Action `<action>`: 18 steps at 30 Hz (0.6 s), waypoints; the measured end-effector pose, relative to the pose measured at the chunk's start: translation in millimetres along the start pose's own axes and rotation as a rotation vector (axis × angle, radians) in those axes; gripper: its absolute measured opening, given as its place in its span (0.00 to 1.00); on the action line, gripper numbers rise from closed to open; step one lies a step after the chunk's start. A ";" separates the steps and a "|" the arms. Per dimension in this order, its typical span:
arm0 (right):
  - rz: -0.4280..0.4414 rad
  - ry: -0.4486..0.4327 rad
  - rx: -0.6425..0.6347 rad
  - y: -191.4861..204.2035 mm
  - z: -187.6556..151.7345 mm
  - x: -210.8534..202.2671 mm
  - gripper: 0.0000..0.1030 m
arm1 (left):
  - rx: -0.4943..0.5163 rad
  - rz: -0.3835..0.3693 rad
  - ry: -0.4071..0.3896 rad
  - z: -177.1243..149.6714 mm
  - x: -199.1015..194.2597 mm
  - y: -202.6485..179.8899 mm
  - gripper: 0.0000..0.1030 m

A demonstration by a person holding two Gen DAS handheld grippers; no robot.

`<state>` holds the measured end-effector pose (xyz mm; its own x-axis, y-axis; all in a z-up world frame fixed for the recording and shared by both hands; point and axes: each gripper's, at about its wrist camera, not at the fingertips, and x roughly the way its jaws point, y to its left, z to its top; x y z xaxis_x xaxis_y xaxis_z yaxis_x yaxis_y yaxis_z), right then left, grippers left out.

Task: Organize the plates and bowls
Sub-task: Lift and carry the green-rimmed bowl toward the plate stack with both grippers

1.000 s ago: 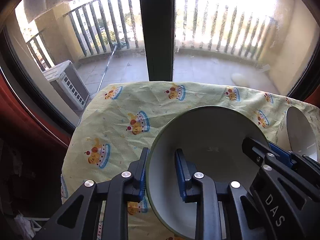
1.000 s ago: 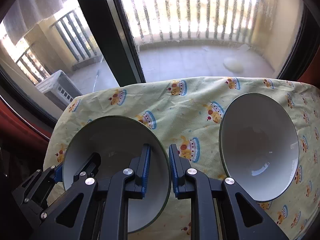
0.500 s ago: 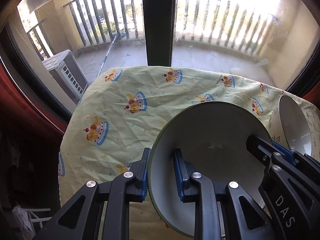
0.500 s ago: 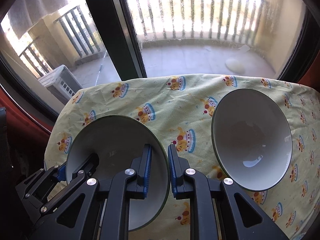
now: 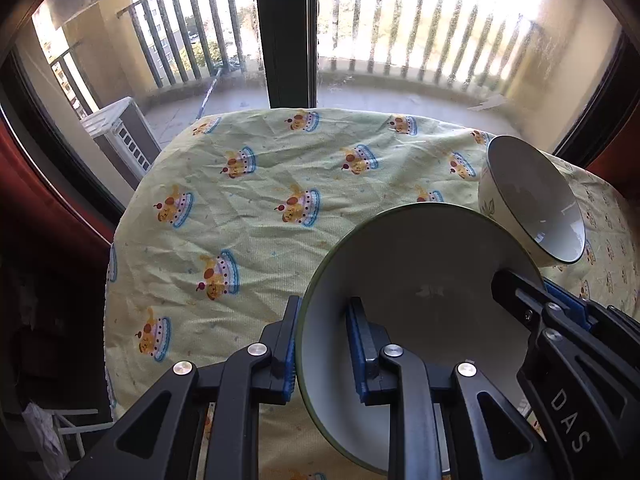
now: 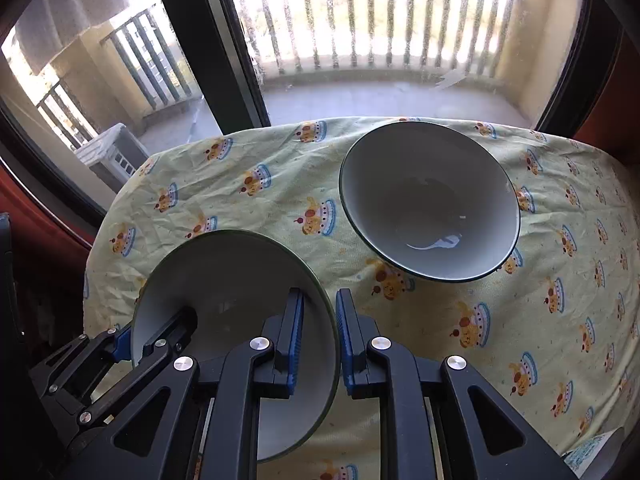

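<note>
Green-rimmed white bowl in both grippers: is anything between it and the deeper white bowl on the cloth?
Nothing visible. Only bare yellow cake-print tablecloth separates the held green-rimmed white bowl from the deeper white bowl.

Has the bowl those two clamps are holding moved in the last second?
Yes. Against the tablecloth, the held bowl has drawn back from the window-side edge and nearer the other bowl.

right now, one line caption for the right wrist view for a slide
Both tongs grip opposite rims of a green-rimmed plate above a cartoon-print tablecloth, beside a white bowl.
</note>
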<state>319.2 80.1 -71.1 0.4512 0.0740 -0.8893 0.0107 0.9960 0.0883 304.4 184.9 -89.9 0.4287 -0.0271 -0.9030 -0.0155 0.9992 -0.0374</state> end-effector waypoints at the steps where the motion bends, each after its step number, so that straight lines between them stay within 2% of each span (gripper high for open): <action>1: 0.001 -0.002 0.000 -2.5 -2.1 -3.0 0.19 | -0.001 0.001 -0.001 -2.5 -3.4 -2.9 0.20; 10: 0.021 -0.021 -0.008 -33.1 -22.4 -41.3 0.19 | -0.007 0.017 -0.016 -25.6 -38.9 -36.7 0.20; 18: 0.038 -0.053 -0.018 -75.4 -37.5 -82.1 0.19 | -0.024 0.025 -0.041 -45.6 -71.8 -80.6 0.20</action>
<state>247.9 0.7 -21.6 0.4978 0.1098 -0.8603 -0.0234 0.9933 0.1133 233.7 104.9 -41.6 0.4650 -0.0004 -0.8853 -0.0485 0.9985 -0.0259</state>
